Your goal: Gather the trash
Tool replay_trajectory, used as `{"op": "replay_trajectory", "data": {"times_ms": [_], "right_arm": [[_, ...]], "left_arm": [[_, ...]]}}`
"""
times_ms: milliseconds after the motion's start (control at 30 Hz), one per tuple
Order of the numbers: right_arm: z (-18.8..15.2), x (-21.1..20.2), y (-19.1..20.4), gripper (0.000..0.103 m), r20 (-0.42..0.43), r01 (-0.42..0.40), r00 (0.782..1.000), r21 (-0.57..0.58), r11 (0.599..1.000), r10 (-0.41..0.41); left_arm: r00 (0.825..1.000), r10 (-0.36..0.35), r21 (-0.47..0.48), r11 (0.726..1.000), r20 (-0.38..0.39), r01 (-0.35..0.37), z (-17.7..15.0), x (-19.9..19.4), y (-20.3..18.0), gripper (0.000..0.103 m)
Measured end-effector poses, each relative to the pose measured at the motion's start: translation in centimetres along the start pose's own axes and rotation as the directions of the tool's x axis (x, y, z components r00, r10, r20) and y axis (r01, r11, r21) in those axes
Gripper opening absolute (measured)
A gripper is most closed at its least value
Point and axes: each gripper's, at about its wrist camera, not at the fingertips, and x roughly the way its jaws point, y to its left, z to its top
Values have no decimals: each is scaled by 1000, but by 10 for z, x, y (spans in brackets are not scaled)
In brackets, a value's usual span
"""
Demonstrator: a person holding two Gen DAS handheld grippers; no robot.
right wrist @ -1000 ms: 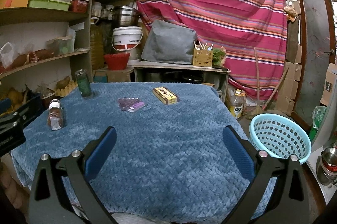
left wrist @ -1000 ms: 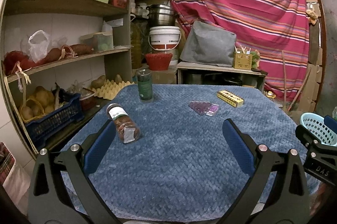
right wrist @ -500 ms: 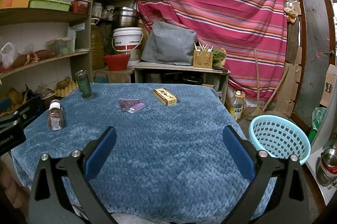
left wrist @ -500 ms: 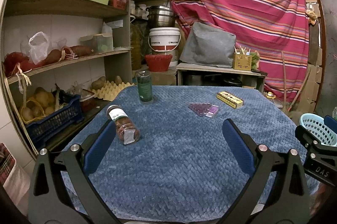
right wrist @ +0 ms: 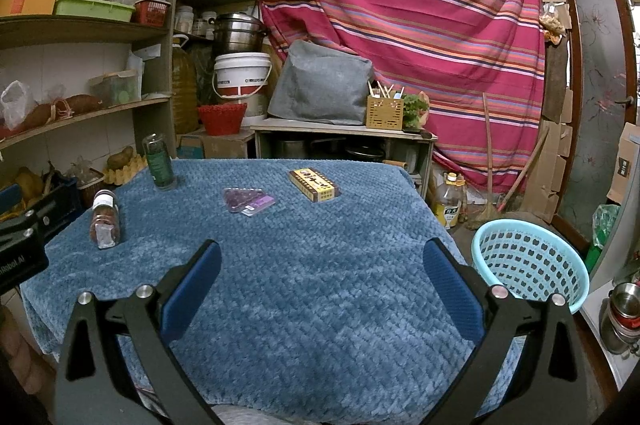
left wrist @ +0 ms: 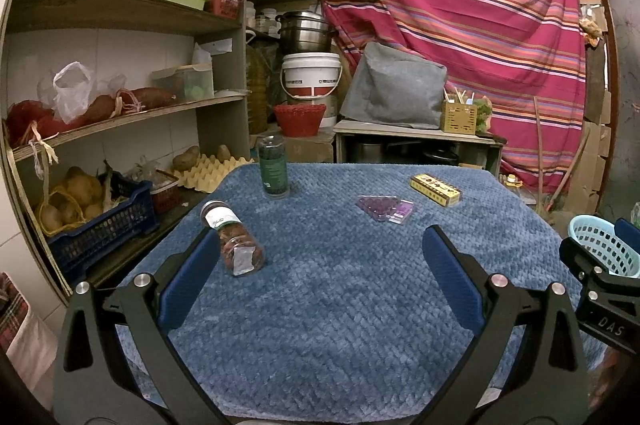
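Two grippers agape, left gripper (left wrist: 320, 261), right gripper (right wrist: 320, 261)

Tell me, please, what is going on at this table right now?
A person holds a claw in each hand above a table with a blue cloth; both the left claw and the right claw are open and hold nothing. Four things wait on the cloth: a spice jar on its side, an upright green bottle, a purple packet and a yellow box. The light blue basket stands on the floor, to the right.
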Motion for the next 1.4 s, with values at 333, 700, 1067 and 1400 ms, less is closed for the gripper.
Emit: {"op": "replay_trajectory", "data": {"times_ms": [333,700,1067,1400], "right_arm": [[1,-1,-2,98,-2,1,1000,-2,1000,-1],[3,-1,-6,98,2,4,1000,-3,1000,-4],[3,-2,-8,98,6,6,1000,-5,1000,-6],[3,-2,-8,99,7,6,1000,-7,1000,-6]], "left_arm": [[1000,-2,-1,1000,1,2,0,0,0,98],[1000,-1,0,1000,3,1,1,0,0,98],[1000,-2,-1,1000,2,2,4,1,-1,98],[1000,-5,4,1000,8,5,6,-1,-2,98]]}}
